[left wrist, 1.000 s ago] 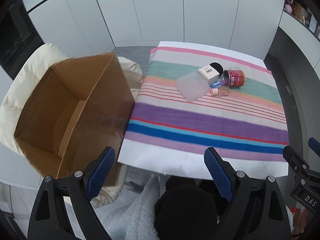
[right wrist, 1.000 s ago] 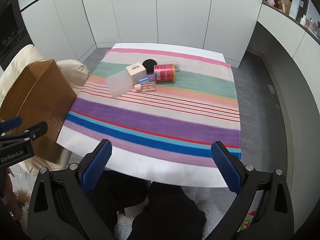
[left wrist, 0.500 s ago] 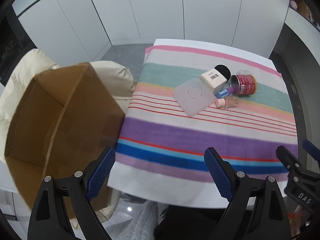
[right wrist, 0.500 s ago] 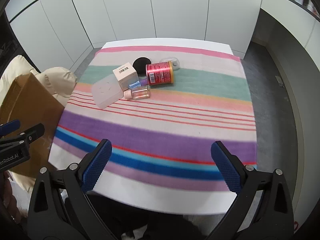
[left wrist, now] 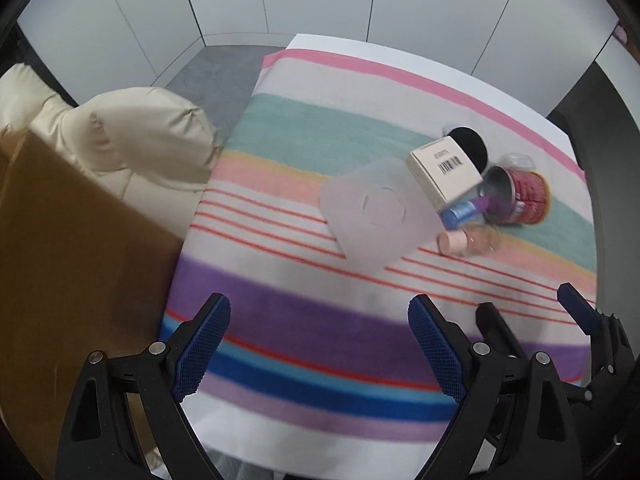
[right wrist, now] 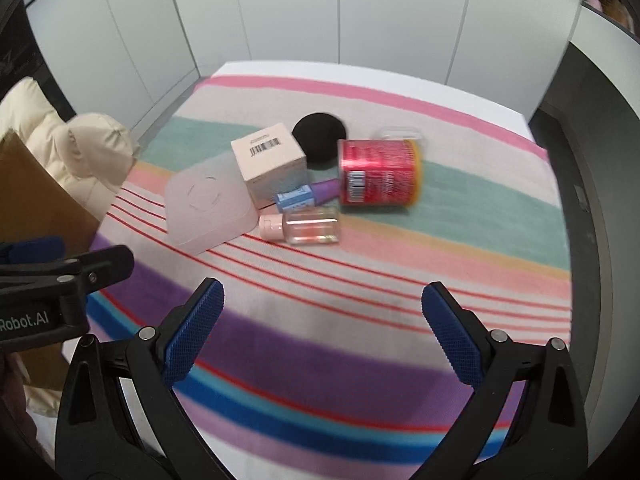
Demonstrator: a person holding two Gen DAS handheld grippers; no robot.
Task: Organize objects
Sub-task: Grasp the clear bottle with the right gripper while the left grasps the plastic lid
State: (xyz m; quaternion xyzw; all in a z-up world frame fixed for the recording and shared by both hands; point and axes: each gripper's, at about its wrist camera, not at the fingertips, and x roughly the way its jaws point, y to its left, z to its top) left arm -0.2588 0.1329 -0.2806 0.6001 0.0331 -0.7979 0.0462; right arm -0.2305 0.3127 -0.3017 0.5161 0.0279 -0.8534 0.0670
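Above the striped tabletop (right wrist: 360,320), both pairs of fingers, left (left wrist: 320,344) and right (right wrist: 324,332), hang spread and empty, having dropped closer to the jumble beyond them: a frosted lid (right wrist: 208,208), barcoded carton (right wrist: 270,160), pink bottle (right wrist: 304,230), blue tube (right wrist: 304,198), red can (right wrist: 378,172) and black disc (right wrist: 320,136), all touching or nearly so. Sorting appears about to begin. A cardboard box (left wrist: 72,260) at the left is now cut off, its opening unseen; motion blur smears labels.

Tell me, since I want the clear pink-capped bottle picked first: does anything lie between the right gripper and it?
Nothing visible does. Only bare striped cloth lies between the open right gripper and the bottle. The frosted lid lies just to its left, clear of that path.
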